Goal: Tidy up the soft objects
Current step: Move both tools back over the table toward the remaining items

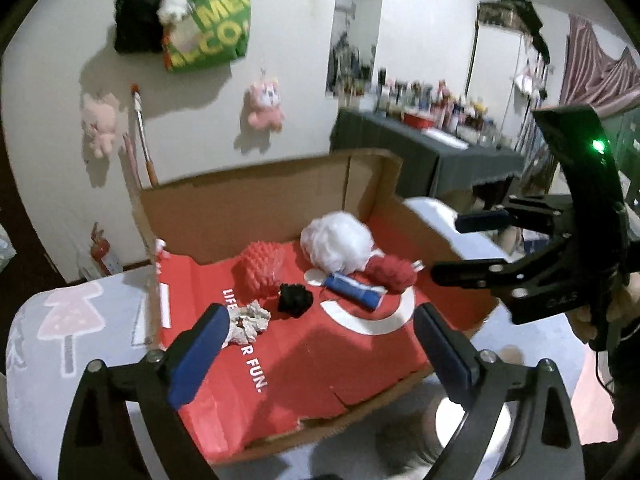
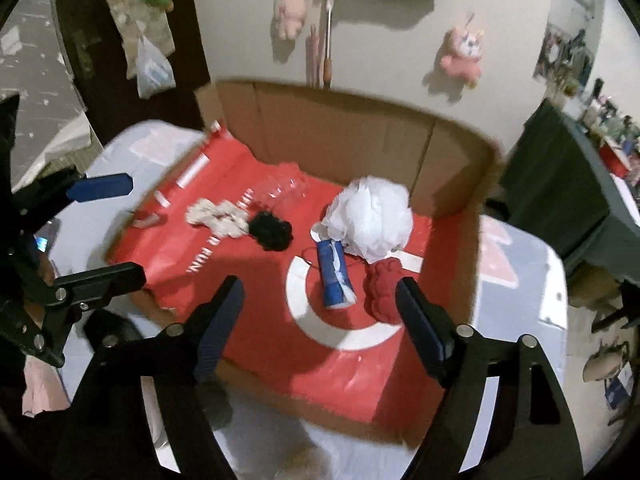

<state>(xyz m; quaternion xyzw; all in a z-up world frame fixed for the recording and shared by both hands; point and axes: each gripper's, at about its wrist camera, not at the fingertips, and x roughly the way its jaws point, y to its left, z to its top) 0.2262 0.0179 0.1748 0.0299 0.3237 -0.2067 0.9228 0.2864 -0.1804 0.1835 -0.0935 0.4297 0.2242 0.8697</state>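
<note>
An open cardboard box (image 1: 280, 184) with a red printed liner holds several soft things. These are a white mesh puff (image 1: 338, 242), a dark red knitted piece (image 1: 390, 272), a blue and white roll (image 1: 354, 291), a black scrunchie (image 1: 295, 300), a cream scrunchie (image 1: 248, 322) and a red bumpy lump (image 1: 262, 272). My left gripper (image 1: 320, 352) hovers open above the box's near side, nothing between its fingers. My right gripper (image 2: 322, 328) is open too, above the blue roll (image 2: 334, 276) and the dark red piece (image 2: 386, 292), touching neither.
The box sits on a pale cloth with a pink tree print (image 1: 72, 320). Pink plush toys (image 1: 264, 106) and a green bag (image 1: 212, 28) hang on the wall behind. A dark-clothed table crowded with bottles (image 1: 420, 148) stands to the right.
</note>
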